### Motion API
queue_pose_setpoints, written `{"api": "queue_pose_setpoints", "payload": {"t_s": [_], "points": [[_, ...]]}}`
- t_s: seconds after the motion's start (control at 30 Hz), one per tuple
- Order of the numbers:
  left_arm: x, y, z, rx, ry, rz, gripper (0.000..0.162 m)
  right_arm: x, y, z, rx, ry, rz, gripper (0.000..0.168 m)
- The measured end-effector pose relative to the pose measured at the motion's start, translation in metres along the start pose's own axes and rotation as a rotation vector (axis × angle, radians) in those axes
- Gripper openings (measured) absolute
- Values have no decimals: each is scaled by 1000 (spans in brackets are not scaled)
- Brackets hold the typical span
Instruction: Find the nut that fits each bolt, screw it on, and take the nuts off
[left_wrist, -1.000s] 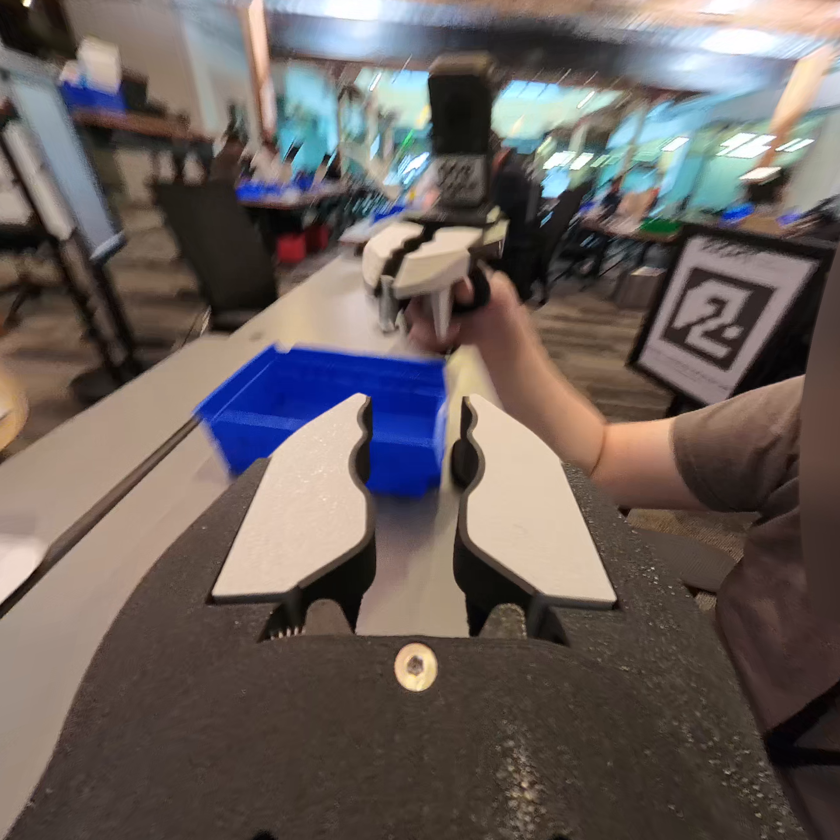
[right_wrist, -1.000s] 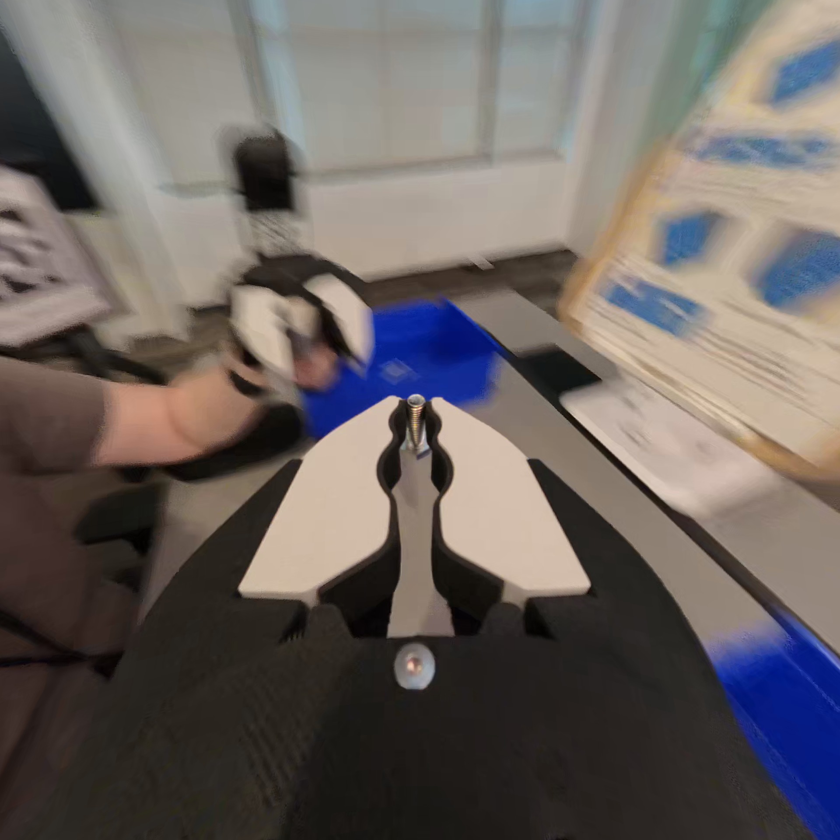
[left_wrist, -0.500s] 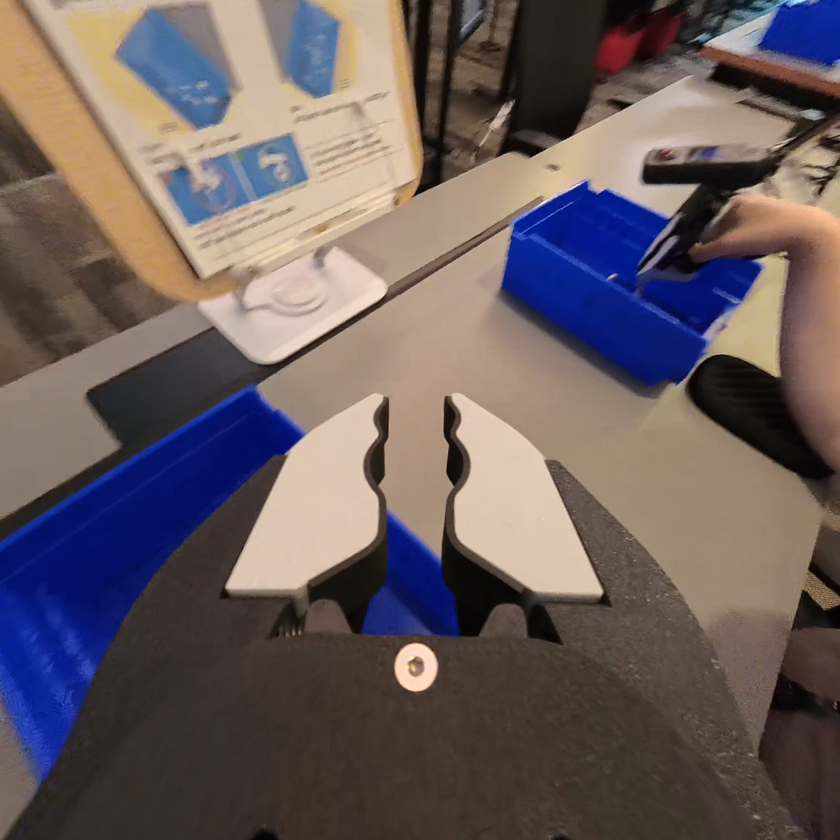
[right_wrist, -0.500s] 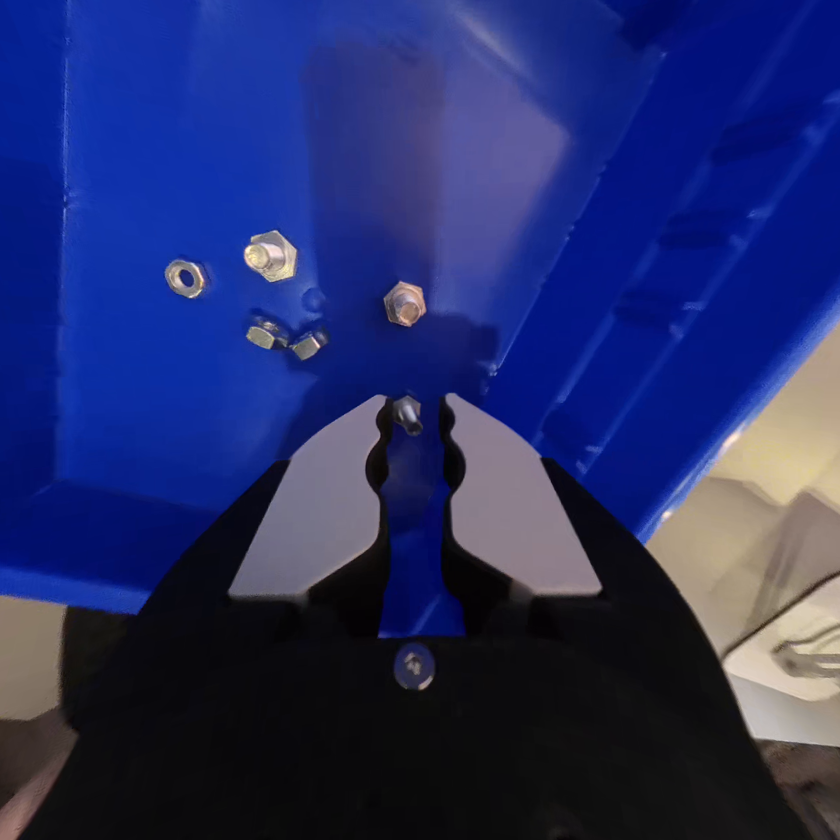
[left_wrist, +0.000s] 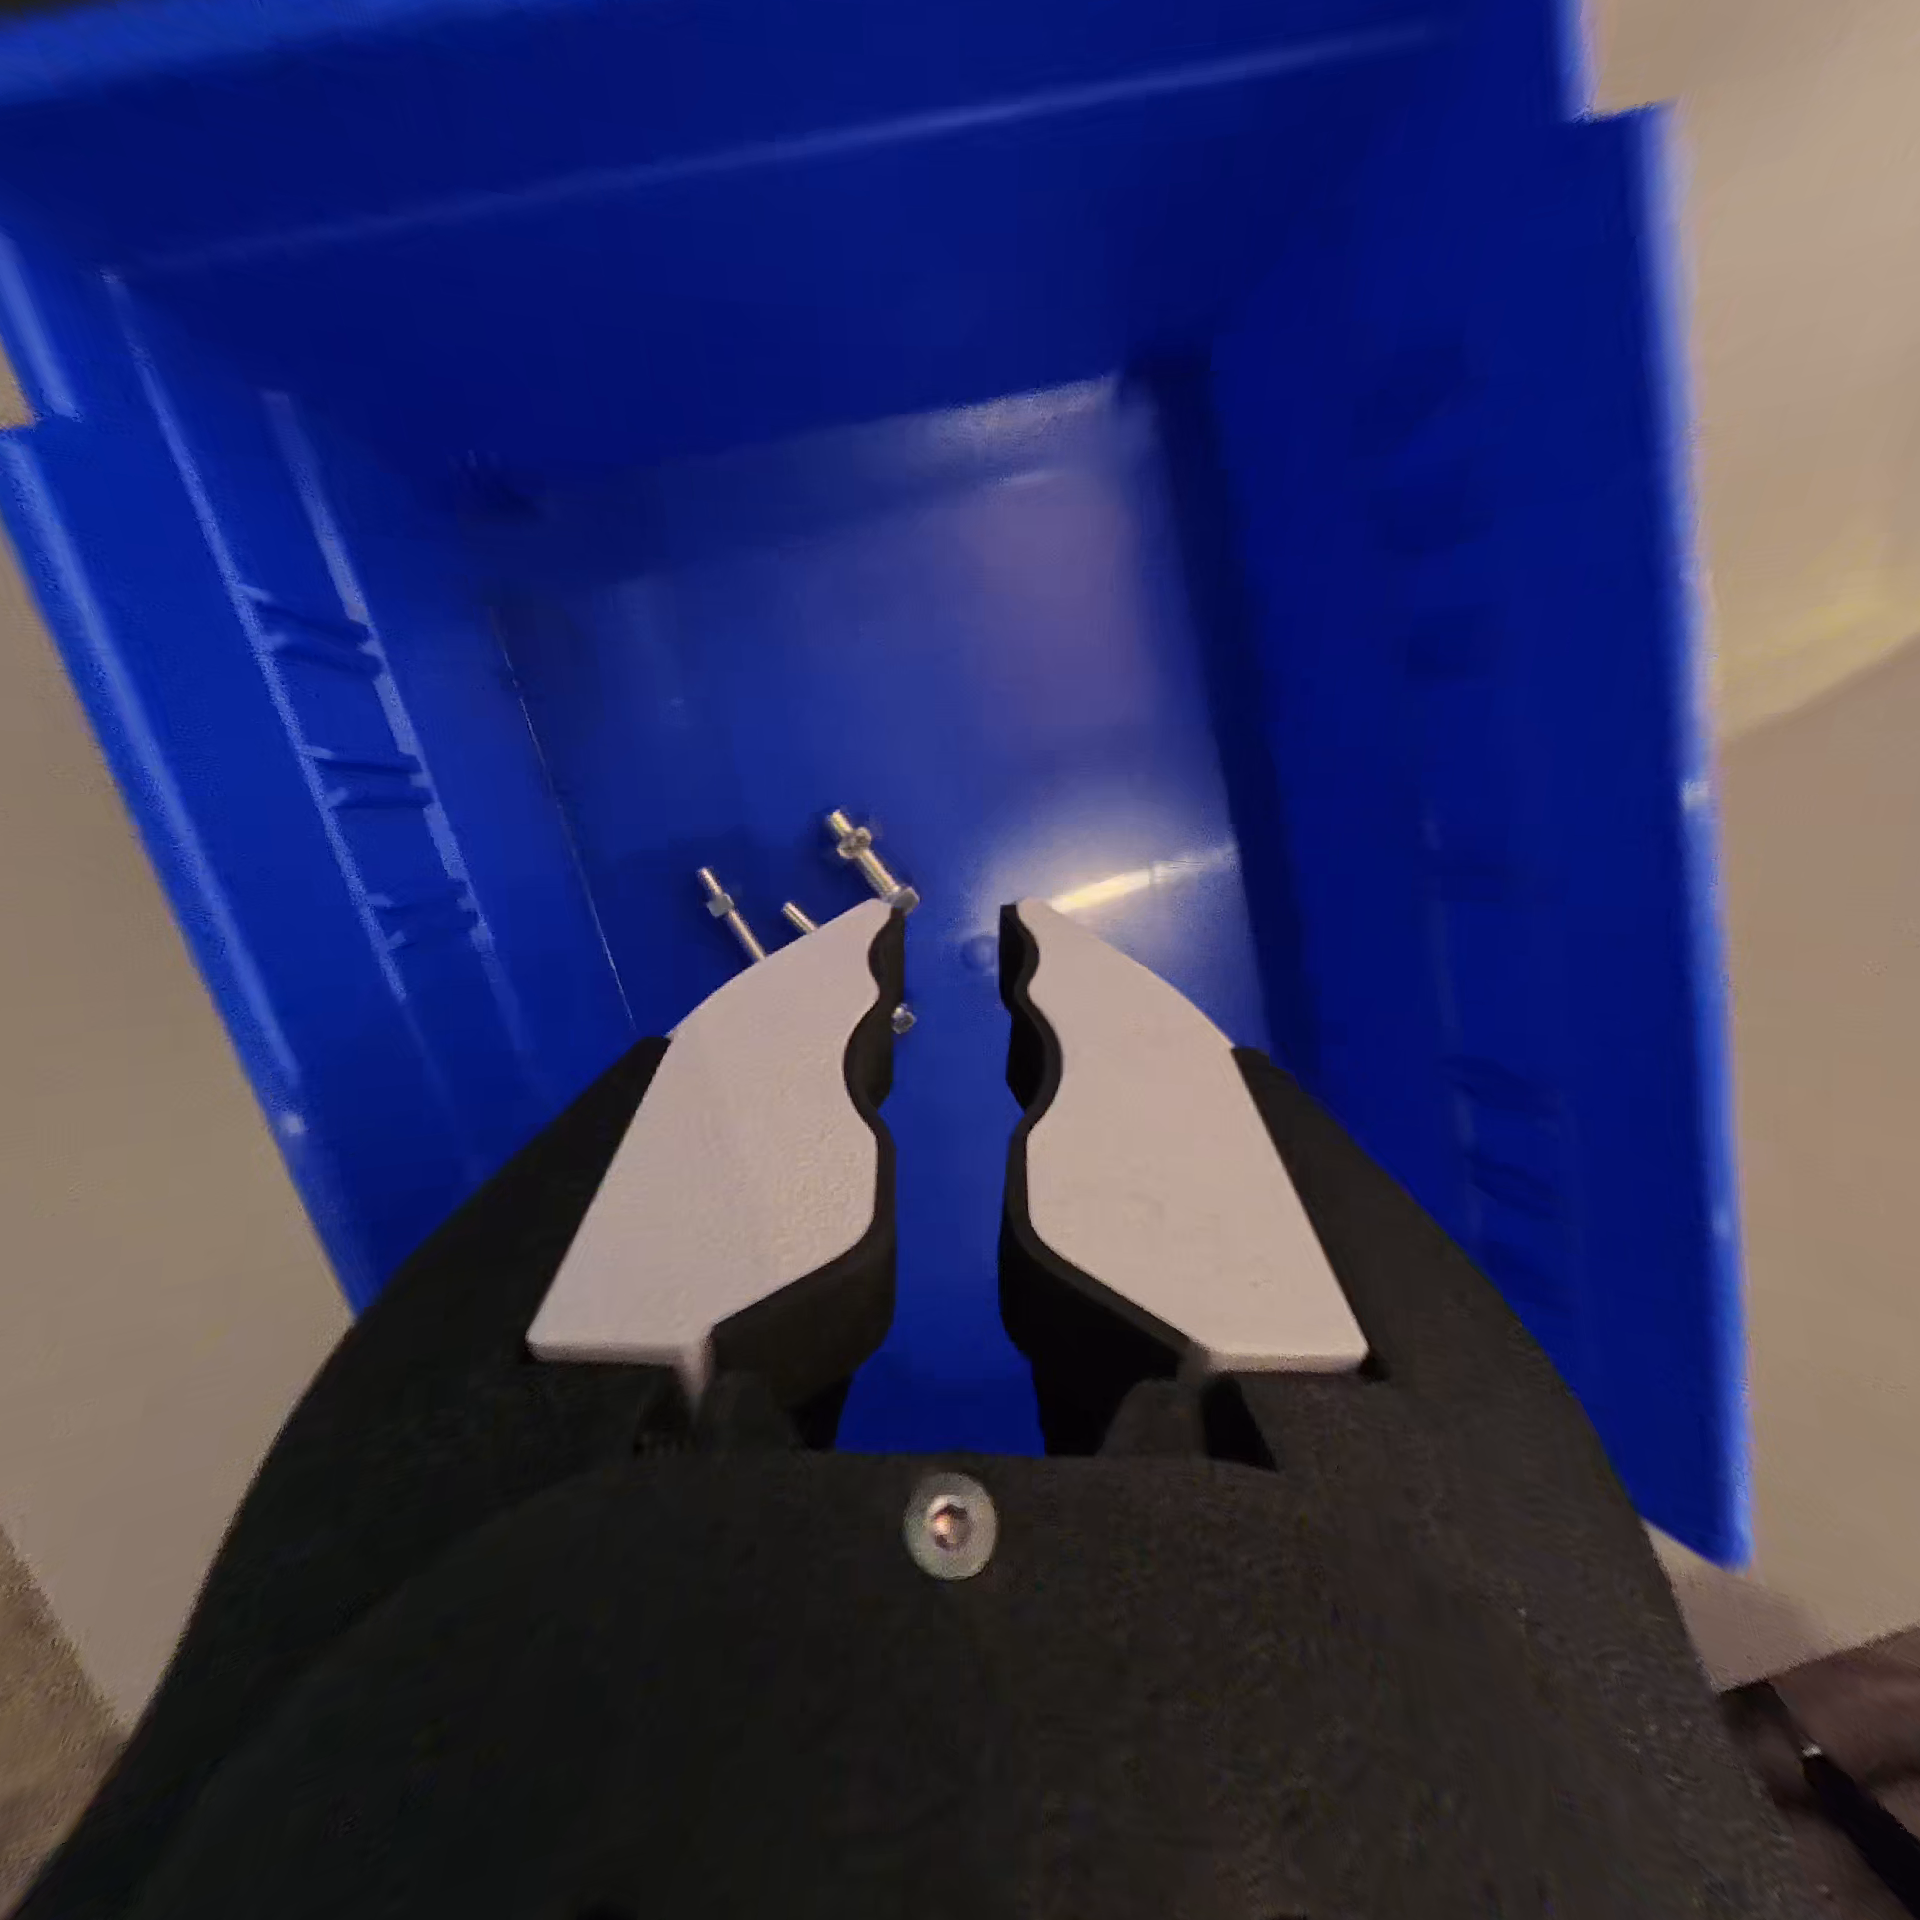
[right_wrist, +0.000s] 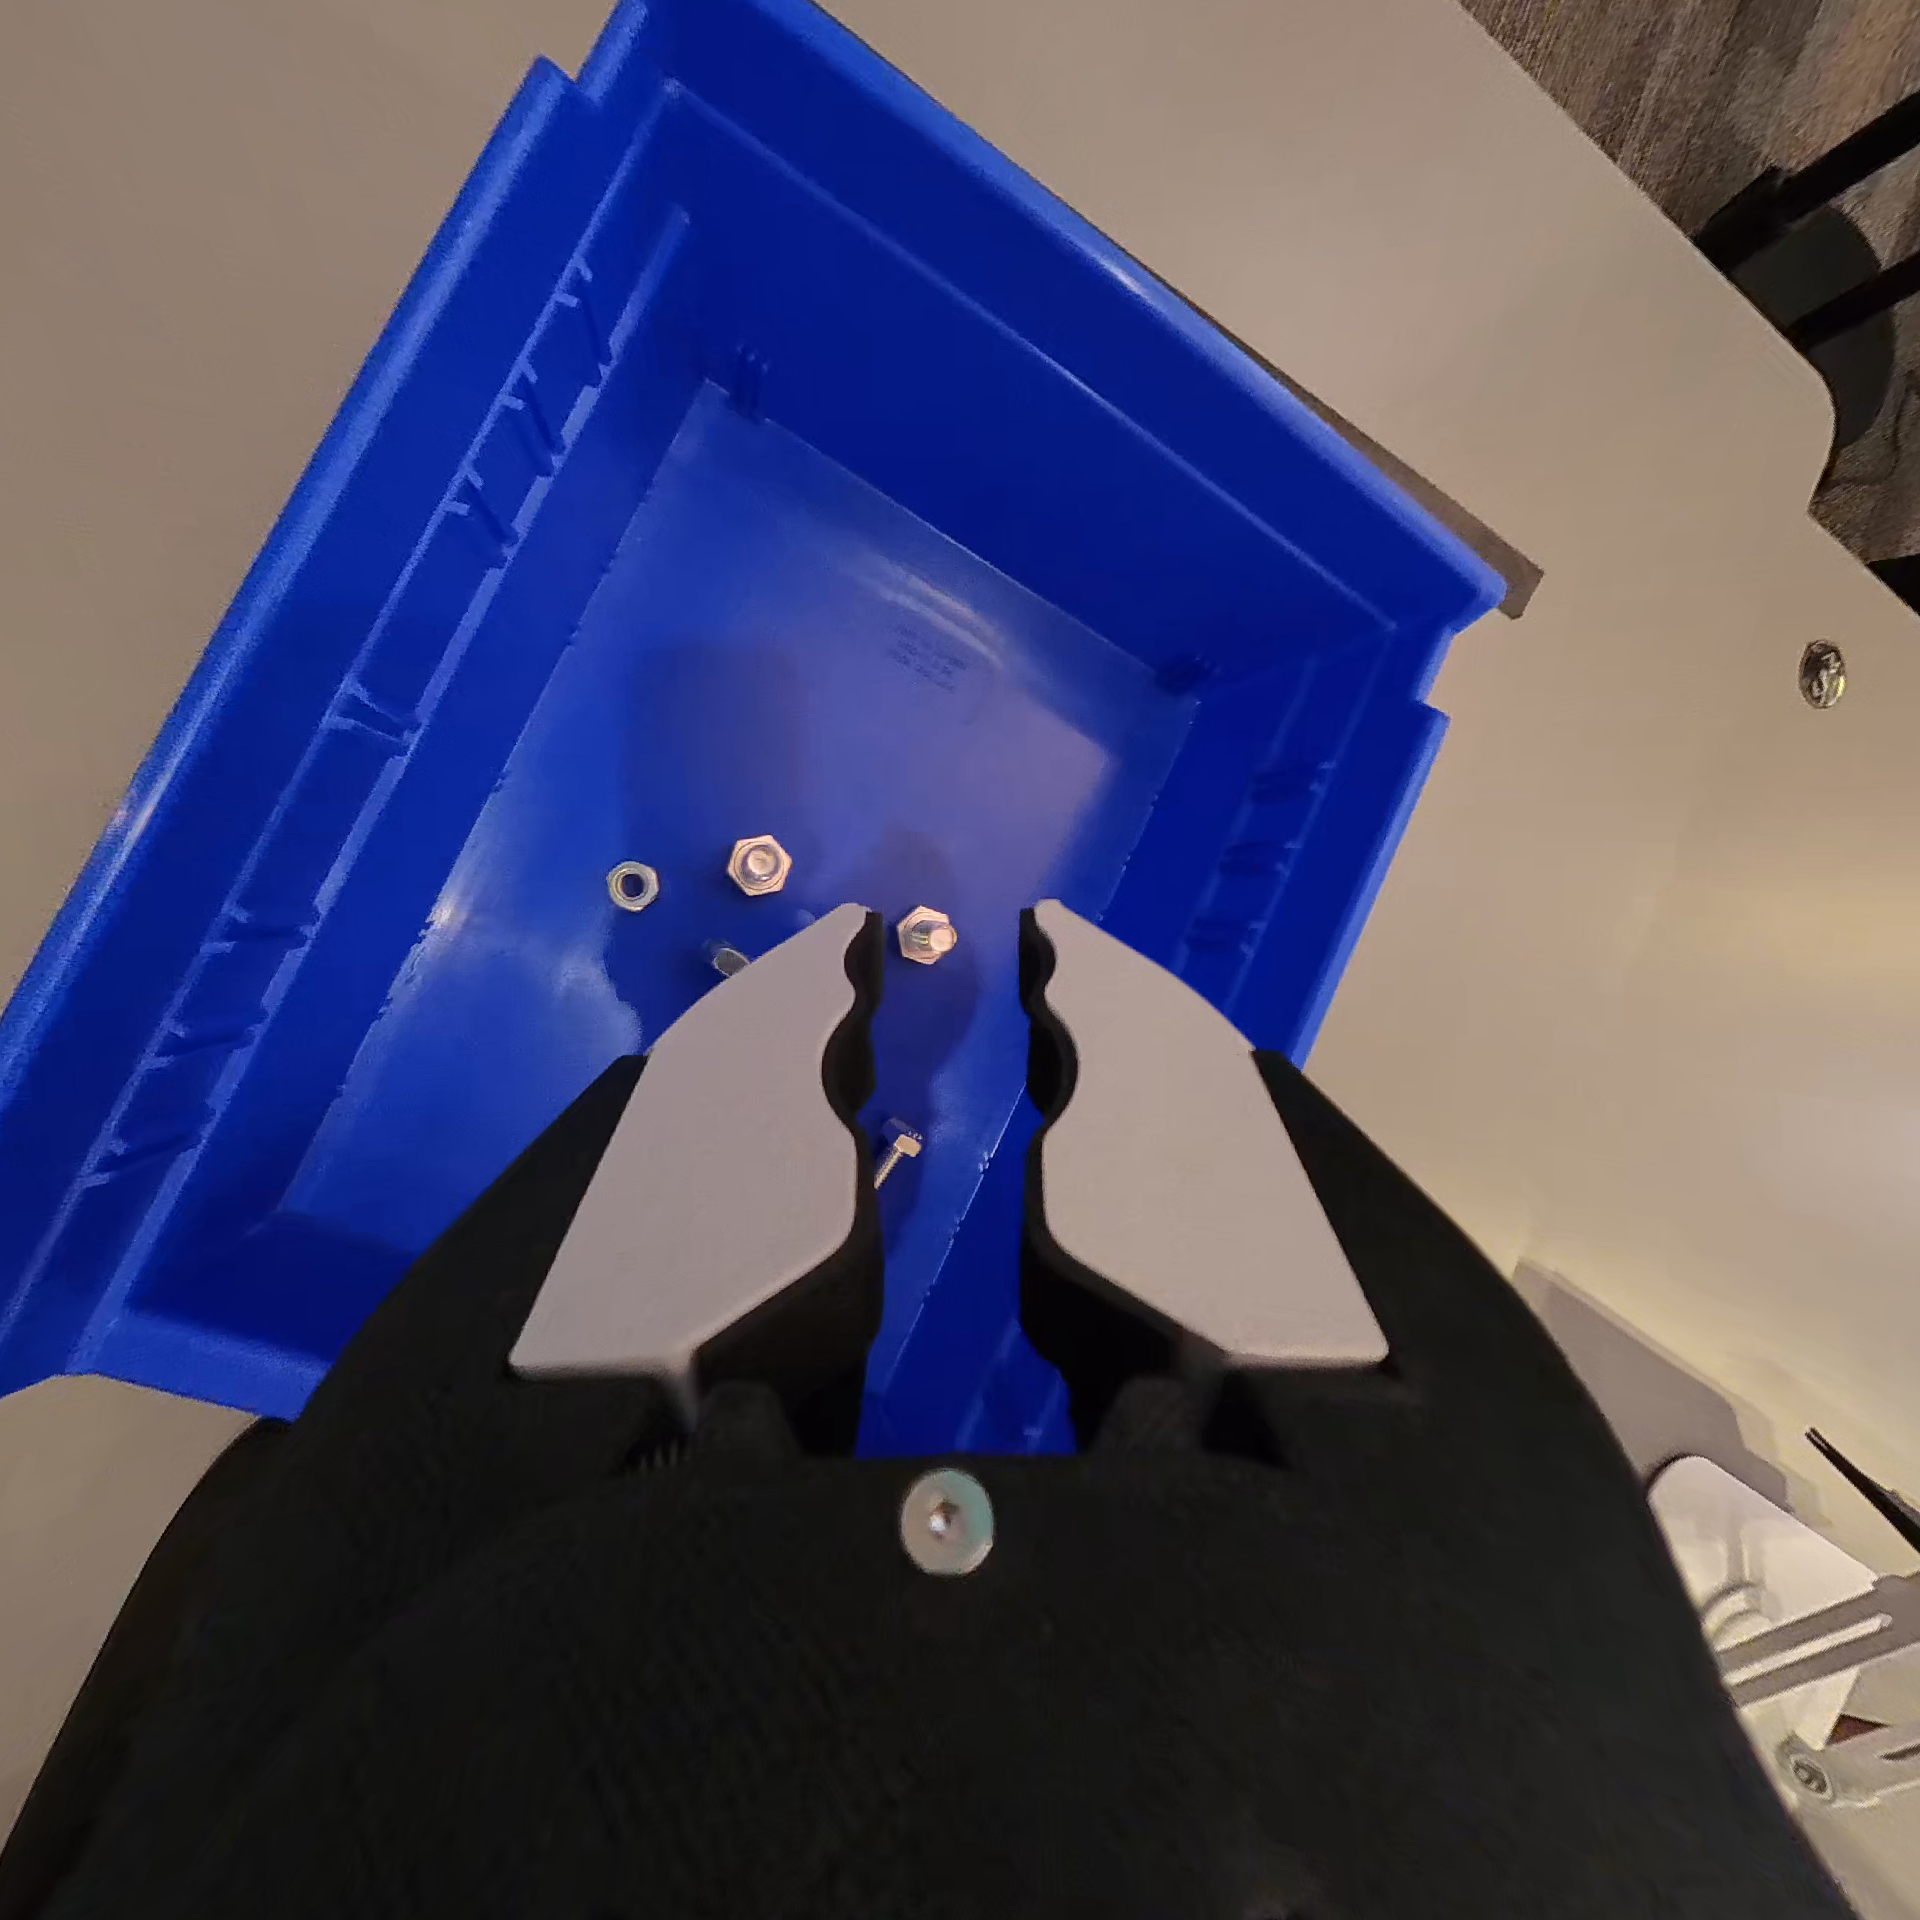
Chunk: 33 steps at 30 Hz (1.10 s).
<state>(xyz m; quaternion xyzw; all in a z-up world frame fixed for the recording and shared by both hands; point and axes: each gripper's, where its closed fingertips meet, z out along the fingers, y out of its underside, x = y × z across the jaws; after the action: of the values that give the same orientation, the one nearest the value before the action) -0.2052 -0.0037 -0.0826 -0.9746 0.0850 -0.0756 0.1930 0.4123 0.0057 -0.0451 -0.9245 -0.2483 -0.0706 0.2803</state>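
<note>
My left gripper (left_wrist: 951, 914) is open and empty, pointing down into a blue bin (left_wrist: 727, 260). Thin bolts with small nuts on them (left_wrist: 868, 857) lie on the bin floor just past my left fingertip, and a tiny loose nut (left_wrist: 902, 1020) shows beside that finger. My right gripper (right_wrist: 951, 920) is open and empty above another blue bin (right_wrist: 935, 312). That bin holds a loose nut (right_wrist: 631, 885), two upright bolts with nuts (right_wrist: 758, 864) (right_wrist: 925, 935), and a small bolt (right_wrist: 894, 1151) lying between my fingers, below them.
Both bins stand on a light grey table (right_wrist: 1558, 935). A white stand base (right_wrist: 1766, 1621) sits at the lower right of the right wrist view. The table's edge and dark carpet (right_wrist: 1714, 125) are at the upper right. Across from one pair of fingers to the other is roughly 60 cm.
My right gripper has opened, let the small bolt drop into its bin, and risen. My left gripper has swung down from facing across the table to pointing into its bin.
</note>
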Motion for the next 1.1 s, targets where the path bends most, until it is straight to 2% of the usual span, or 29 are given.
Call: {"api": "queue_pose_setpoints", "payload": {"t_s": [0.2,0.3,0.4,0.63,0.9,1.0,1.1], "points": [[-8,10,39,-126,-68,-26,16,-2,-3,1,5,7,-37,27],[-18,14,50,-174,-157,-7,13,-5,-1,4,-13,1,-65,28],[-21,10,51,-161,-190,-10,6,-8,-1,6,-25,-7,-72,27],[-13,13,50,-170,-129,-54,16,-13,-2,9,-34,-15,-90,27],[-26,16,52,-199,-231,-47,16,-18,-3,11,-47,-20,-109,27],[-20,17,55,-203,-196,-48,18,-20,-1,13,-63,-29,-114,27],[-24,22,60,-243,-234,-33,20,-21,0,15,-74,-33,-119,27]]}}
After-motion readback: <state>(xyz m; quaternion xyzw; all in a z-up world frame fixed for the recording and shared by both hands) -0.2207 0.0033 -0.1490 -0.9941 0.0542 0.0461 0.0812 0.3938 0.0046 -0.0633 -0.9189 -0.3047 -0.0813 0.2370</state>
